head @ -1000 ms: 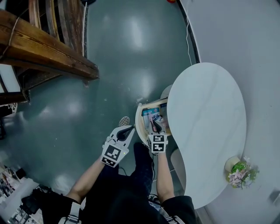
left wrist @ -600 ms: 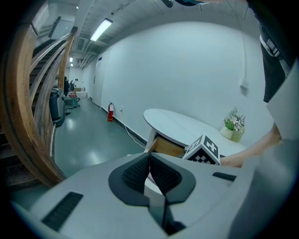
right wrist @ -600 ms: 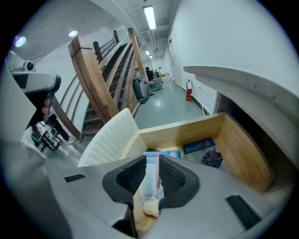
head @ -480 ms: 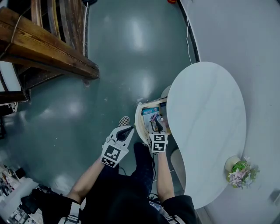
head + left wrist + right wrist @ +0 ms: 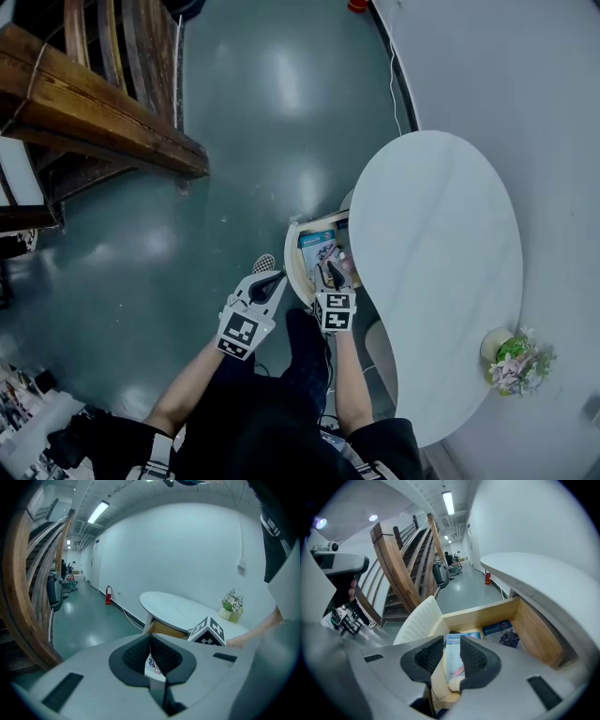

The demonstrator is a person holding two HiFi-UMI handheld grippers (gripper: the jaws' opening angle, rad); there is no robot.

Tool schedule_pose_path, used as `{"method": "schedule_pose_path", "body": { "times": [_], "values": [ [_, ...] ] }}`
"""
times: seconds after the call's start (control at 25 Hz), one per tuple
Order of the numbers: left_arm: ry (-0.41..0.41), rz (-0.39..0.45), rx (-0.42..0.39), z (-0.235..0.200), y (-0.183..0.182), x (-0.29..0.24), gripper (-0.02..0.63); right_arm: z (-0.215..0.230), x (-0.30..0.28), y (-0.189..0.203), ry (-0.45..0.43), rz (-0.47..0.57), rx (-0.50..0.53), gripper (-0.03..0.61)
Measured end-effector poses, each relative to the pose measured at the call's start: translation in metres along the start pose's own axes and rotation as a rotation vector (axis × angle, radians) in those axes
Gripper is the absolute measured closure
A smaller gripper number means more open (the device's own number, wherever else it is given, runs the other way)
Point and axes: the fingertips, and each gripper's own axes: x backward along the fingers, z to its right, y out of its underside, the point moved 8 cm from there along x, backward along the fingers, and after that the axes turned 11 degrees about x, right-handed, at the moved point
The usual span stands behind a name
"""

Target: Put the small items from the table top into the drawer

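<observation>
- The left gripper hangs over the floor just left of the drawer. Its jaws are pressed together on nothing, and it does well to keep out of the way there.
- The right gripper points down into the open drawer, near its front. Its jaws have just been opening and now stand spread. The pads are clear of a small cream piece, which seems to lie in the drawer below them by a pale packet.
- That looks like a drop just finished. I'd lift straight up with the jaws wide, so nothing snags and gets dragged back out.
- Deeper in the drawer lies a blue packet.
- Right of the drawer, the table top shows only a flower pot, well away from the drawer, so little seems left to carry.
</observation>
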Motion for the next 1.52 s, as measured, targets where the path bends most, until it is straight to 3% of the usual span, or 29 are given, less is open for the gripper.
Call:
{"method": "schedule_pose_path", "body": {
  "times": [0.44,1.08,1.52],
  "values": [
    [0.045,0.052,-0.061,0.025,-0.035,0.017,0.594,-0.014,0.065,-0.039,0.011,0.112,0.000,0.460],
    [0.176,0.171,-0.201,0.078,-0.118,0.054,0.594,-0.010,0.219,-0.123,0.260,0.419,-0.038,0.525],
    [0.235,0.216,-0.282,0.100,-0.144,0.081,0.594,-0.024,0.292,-0.136,0.394,0.555,-0.059,0.538]
  ]
}}
